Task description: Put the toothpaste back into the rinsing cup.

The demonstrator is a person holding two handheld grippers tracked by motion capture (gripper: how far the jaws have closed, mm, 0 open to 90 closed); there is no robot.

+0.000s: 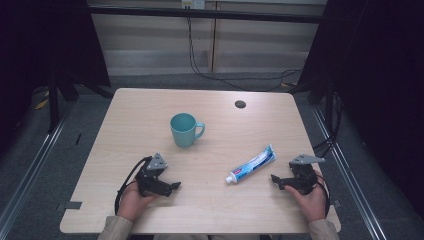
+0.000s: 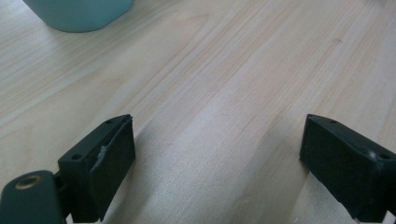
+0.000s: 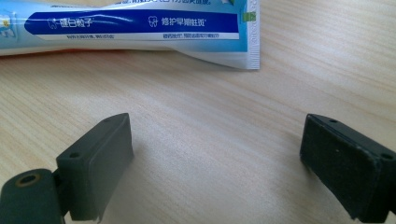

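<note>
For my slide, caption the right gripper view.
Open right gripper faces a toothpaste tube lying on the wooden table.

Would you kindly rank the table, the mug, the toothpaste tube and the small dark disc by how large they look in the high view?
1. Table, by far the largest.
2. Mug and toothpaste tube: close; the tube is longer, the mug bulkier, so I won't rank them.
3. Dark disc, smallest.
</note>
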